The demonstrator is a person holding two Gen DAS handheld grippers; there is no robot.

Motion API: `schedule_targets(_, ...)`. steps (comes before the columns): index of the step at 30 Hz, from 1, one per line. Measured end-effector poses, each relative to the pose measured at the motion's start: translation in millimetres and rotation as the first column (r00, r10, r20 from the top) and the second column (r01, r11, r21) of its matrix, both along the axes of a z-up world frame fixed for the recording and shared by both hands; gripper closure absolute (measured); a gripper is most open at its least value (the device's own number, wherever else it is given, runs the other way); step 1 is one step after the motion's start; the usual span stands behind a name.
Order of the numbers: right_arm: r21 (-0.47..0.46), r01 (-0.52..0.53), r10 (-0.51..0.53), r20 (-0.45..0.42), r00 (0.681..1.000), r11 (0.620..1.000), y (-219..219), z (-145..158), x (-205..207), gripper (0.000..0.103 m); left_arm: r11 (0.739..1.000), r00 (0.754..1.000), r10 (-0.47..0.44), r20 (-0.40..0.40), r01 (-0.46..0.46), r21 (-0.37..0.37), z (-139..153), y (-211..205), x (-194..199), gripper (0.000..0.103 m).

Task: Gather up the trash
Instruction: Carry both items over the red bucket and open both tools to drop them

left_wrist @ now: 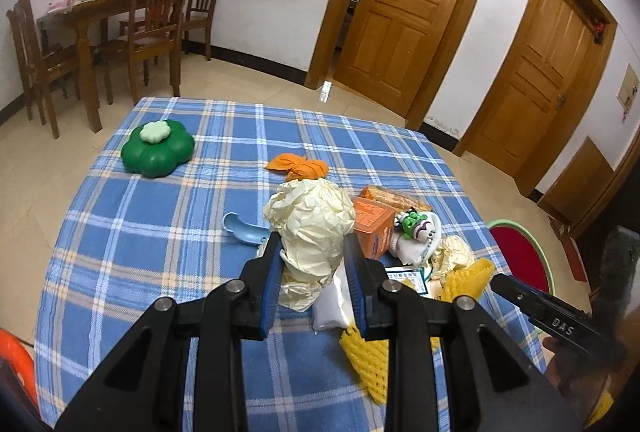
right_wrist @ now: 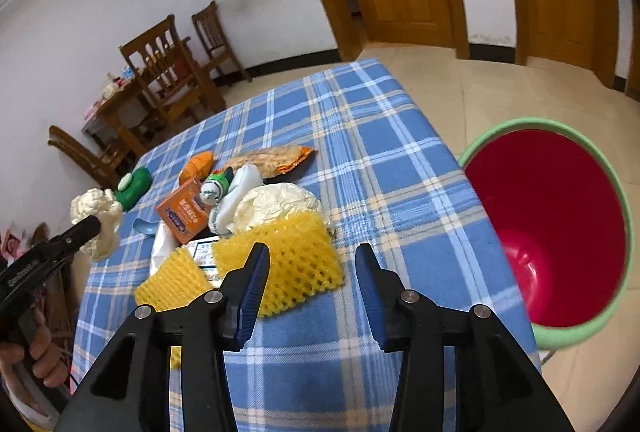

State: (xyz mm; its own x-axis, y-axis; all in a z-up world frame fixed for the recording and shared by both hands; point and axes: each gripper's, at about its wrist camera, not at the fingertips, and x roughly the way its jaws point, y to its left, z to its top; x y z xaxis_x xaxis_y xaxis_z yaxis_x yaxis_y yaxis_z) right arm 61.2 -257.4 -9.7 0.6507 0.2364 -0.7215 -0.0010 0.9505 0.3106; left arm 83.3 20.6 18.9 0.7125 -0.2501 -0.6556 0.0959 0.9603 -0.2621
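Left wrist view: the left gripper (left_wrist: 310,248) is squeezing a crumpled cream paper ball (left_wrist: 310,220) between its blue pads and lifting it above the table (left_wrist: 140,232). The right wrist view is showing the same ball (right_wrist: 96,216) hanging in the air, to the left of the trash pile. The right gripper (right_wrist: 312,260) is sitting wide apart, holding nothing, just over the table edge near a yellow foam net (right_wrist: 296,256).

The red bin (right_wrist: 560,224) with the green rim is waiting on the floor, right beside the table on its right side. I think the job now is carrying the ball to that bin. To do it well, the left gripper should be keeping a soft, steady squeeze, since paper is light and can slip. It should be going high over the pile, so it is not knocking things off, and letting go only when the ball is right over the bin's mouth.

Past the net, toward the middle of the table, an orange box (right_wrist: 182,211), a white sock (right_wrist: 236,199), a snack bag (right_wrist: 272,159) and a green toy (left_wrist: 158,147) are lying.

The box has writing, but it is too small to read. A gripper handle is showing "DAS".
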Motion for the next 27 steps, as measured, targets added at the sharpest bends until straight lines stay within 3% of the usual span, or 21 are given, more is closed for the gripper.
schedule_targets(8, 0.05, -0.125, 0.126, -0.014, 0.992, 0.991, 7, -18, 15, 0.059, 1.0, 0.999, 0.017, -0.032, -0.016, 0.008, -2, -6, -4, 0.073)
schedule_targets(12, 0.072, -0.147, 0.148, -0.006, 0.989, 0.987, 9, -22, 12, 0.09, 1.0, 0.999, 0.004, -0.037, -0.004, 0.01, 0, -13, -8, 0.073)
schedule_targets(22, 0.112, -0.11, 0.096, 0.129, 0.987, 0.988, -10, 16, -34, 0.092, 0.997, 0.997, -0.074, -0.012, 0.074, 0.004, 14, -40, -19, 0.073)
schedule_targets(27, 0.095, -0.033, 0.015, 0.185, 0.983, 0.995, -30, 40, -58, 0.092, 0.989, 0.989, -0.145, 0.001, 0.145, -0.01, 23, -63, -23, 0.073)
